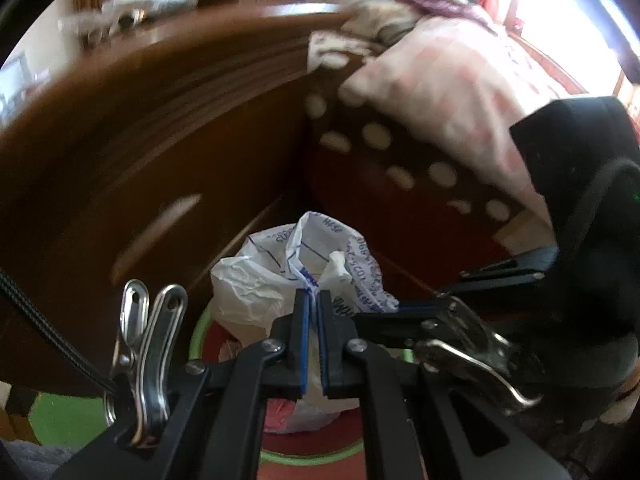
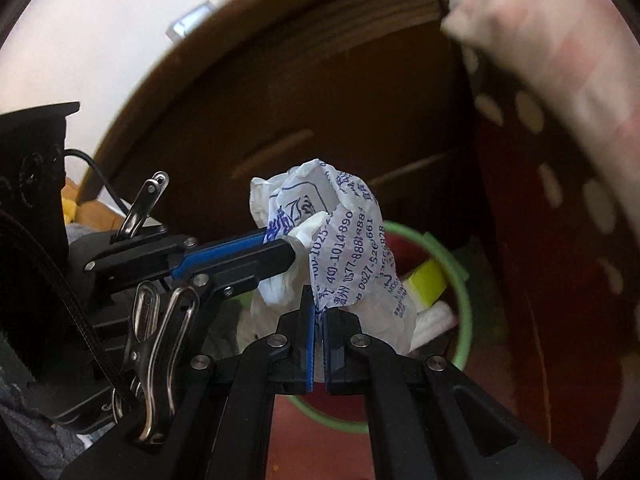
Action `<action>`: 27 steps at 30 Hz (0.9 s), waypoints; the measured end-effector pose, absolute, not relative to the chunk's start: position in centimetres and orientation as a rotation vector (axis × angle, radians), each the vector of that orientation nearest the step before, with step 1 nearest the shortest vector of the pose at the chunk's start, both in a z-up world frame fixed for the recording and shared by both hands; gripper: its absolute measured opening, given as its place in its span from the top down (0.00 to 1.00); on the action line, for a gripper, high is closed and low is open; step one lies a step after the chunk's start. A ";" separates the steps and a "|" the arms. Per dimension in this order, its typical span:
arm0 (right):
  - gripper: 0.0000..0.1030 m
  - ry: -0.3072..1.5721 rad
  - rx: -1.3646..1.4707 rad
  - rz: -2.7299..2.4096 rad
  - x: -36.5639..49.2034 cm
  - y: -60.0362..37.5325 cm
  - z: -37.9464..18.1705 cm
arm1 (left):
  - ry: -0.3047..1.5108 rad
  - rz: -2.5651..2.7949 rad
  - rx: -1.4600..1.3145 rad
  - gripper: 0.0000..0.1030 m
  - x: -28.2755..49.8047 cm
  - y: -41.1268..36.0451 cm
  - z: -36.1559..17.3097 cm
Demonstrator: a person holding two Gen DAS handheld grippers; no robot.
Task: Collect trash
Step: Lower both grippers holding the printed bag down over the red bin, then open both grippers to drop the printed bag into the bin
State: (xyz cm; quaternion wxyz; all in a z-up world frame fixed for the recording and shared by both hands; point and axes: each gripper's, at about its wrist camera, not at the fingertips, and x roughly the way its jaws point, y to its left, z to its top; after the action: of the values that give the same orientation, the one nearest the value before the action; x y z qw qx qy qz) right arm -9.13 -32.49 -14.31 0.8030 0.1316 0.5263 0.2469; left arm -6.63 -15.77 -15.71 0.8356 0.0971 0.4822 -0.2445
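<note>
A crumpled white plastic bag (image 1: 256, 280) with blue print hangs over a green-rimmed bin (image 1: 197, 332). My left gripper (image 1: 314, 300) is shut on the bag's edge. My right gripper (image 1: 402, 307) comes in from the right and pinches the same bag. In the right wrist view the bag (image 2: 352, 240) is clamped between the blue pads of the right gripper (image 2: 319, 316). There the left gripper (image 2: 290, 246) grips the bag from the left. The bin (image 2: 462, 280) below holds a yellow item (image 2: 426, 280) and white scraps.
A brown wooden cabinet (image 1: 160, 140) with drawers stands right behind the bin. To the right hangs a brown dotted bed cover (image 1: 400, 168) under a pink blanket (image 1: 448, 80). The floor (image 2: 316, 440) by the bin is reddish.
</note>
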 end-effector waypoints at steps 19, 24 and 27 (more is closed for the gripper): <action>0.96 1.371 0.224 0.407 -9.5 -30.9 -25.1 | 1.297 -0.406 0.269 0.98 -5.0 -15.4 -27.4; 0.96 1.399 0.213 0.384 -9.8 -31.0 -28.1 | 1.380 -0.374 0.299 0.98 -4.7 -16.2 -30.3; 0.97 1.408 0.196 0.376 -10.2 -30.9 -29.6 | 1.414 -0.358 0.313 0.99 -4.5 -16.7 -31.7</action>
State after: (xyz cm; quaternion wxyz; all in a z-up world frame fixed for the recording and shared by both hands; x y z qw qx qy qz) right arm -10.21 -30.95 -29.62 0.7416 0.0894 0.6423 0.1716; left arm -4.46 -16.70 -31.69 0.7344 0.1423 0.6433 -0.1630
